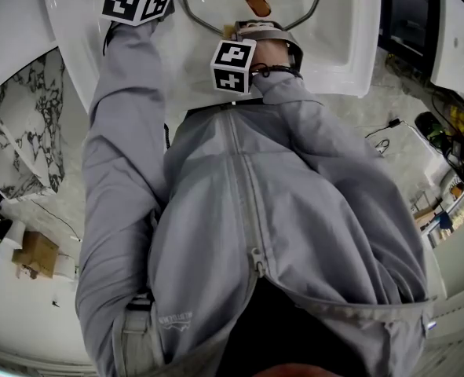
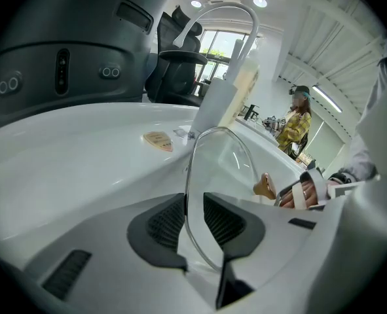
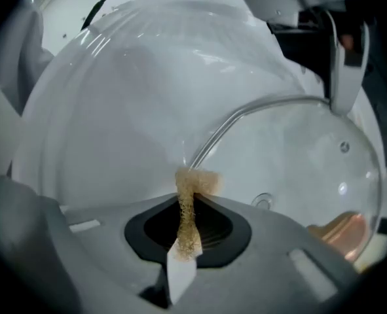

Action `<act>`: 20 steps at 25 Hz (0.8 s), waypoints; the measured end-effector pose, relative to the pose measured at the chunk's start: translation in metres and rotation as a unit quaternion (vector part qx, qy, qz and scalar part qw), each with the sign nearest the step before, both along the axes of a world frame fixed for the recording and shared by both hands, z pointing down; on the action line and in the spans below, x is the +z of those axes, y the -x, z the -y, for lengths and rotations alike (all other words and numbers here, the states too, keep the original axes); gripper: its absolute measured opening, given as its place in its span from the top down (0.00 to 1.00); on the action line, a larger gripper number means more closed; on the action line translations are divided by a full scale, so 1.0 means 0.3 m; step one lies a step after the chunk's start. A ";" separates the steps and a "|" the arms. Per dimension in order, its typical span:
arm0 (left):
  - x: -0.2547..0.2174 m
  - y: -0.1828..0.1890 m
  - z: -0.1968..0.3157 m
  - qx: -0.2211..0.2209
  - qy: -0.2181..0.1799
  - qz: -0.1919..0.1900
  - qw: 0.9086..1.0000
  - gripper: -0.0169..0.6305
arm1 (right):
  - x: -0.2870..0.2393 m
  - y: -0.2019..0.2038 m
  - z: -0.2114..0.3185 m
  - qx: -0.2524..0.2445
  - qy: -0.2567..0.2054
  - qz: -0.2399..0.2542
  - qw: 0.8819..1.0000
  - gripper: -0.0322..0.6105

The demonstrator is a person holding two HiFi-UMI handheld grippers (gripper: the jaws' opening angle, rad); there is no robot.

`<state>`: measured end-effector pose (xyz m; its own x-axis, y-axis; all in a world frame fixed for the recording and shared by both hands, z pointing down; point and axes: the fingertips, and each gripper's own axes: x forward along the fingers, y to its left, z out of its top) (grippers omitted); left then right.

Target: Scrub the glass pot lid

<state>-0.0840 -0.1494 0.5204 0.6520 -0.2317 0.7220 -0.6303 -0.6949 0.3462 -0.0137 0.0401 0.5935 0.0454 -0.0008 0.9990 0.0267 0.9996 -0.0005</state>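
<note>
The glass pot lid (image 2: pixel 227 165) stands on edge in the white sink (image 2: pixel 82 156), and its wooden knob (image 2: pixel 265 187) faces away from my left gripper. My left gripper (image 2: pixel 194 205) is shut on the lid's metal rim. My right gripper (image 3: pixel 190 205) is shut on a thin tan scrub pad (image 3: pixel 188 214). The pad's tip sticks out past the jaws and meets the lid's rim (image 3: pixel 209 142). In the head view the lid (image 1: pixel 216 23) and its knob (image 1: pixel 257 4) show at the top. Both marker cubes sit beside them, and the jaws are hidden.
A curved faucet (image 2: pixel 222 18) rises behind the sink. The drain (image 3: pixel 264 201) shows through the glass. An oval sticker (image 2: pixel 157 140) lies on the basin wall. The person's grey jacket (image 1: pixel 279 210) fills most of the head view. Another person (image 2: pixel 296 120) stands far off.
</note>
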 end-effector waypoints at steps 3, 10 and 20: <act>0.000 0.005 0.001 0.000 0.000 -0.001 1.000 0.84 | 0.021 -0.030 -0.038 0.041 0.055 0.009 0.998 0.89; -0.018 0.004 0.009 -0.006 -0.009 -0.002 1.000 0.84 | -0.047 -0.090 -0.057 0.065 0.106 0.035 0.992 0.89; -0.026 0.018 0.007 -0.022 -0.046 0.049 0.998 0.84 | -0.281 -0.289 0.055 0.145 0.035 0.097 0.984 0.89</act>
<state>-0.0894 -0.1516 0.5125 0.5672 -0.3268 0.7560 -0.6890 -0.6911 0.2182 0.0729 0.0235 0.5090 -0.1580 0.0537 0.9860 -0.2541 0.9627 -0.0931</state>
